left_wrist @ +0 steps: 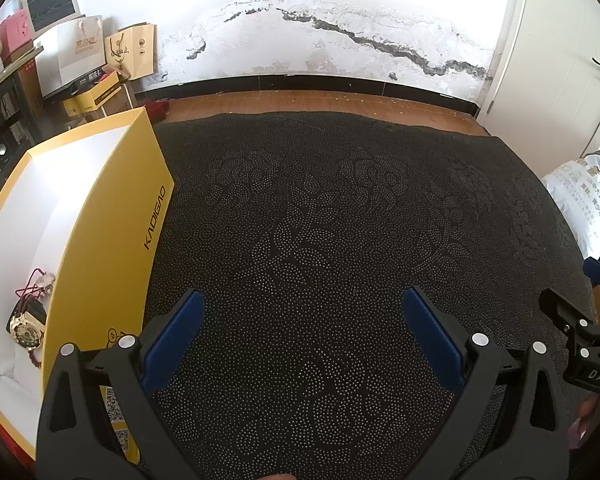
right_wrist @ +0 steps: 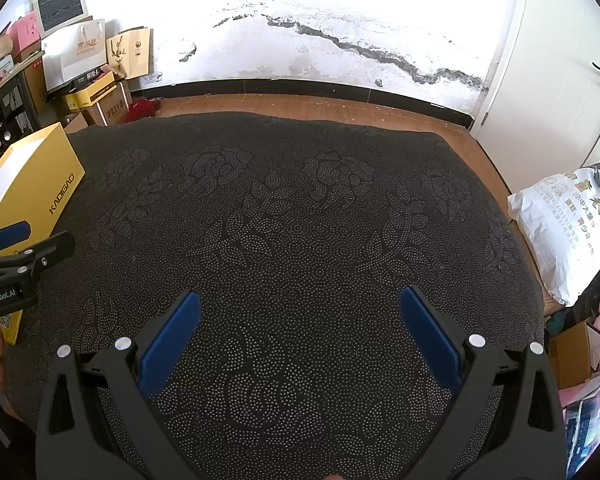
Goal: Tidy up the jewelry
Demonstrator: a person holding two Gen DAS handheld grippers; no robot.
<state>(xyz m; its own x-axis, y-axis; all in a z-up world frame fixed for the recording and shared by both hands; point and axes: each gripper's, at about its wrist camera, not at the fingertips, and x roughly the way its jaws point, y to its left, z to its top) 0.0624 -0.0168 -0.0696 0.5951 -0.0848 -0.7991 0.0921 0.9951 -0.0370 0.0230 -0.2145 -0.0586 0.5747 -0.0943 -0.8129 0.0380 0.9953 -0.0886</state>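
Both wrist views look forward and down across the dark surface [left_wrist: 320, 220] toward the cracked wall [right_wrist: 340, 48], left view nearer the yellow box [left_wrist: 112, 216].

Box [left_wrist: 112, 216] at mat's [left_wrist: 340, 240] left edge, watch [left_wrist: 26, 330] and perhaps bracelets [left_wrist: 40, 284] inside.

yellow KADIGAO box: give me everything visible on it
The yellow box is open-topped, cardboard by the look, yellow outside with white inner walls. KADIGAO is printed in black along its long side; QR codes sit near the close end. It rests on the dark dotted cloth at the left. Inside lie a gold watch and a red-corded bracelet. Neither gripper touches it.
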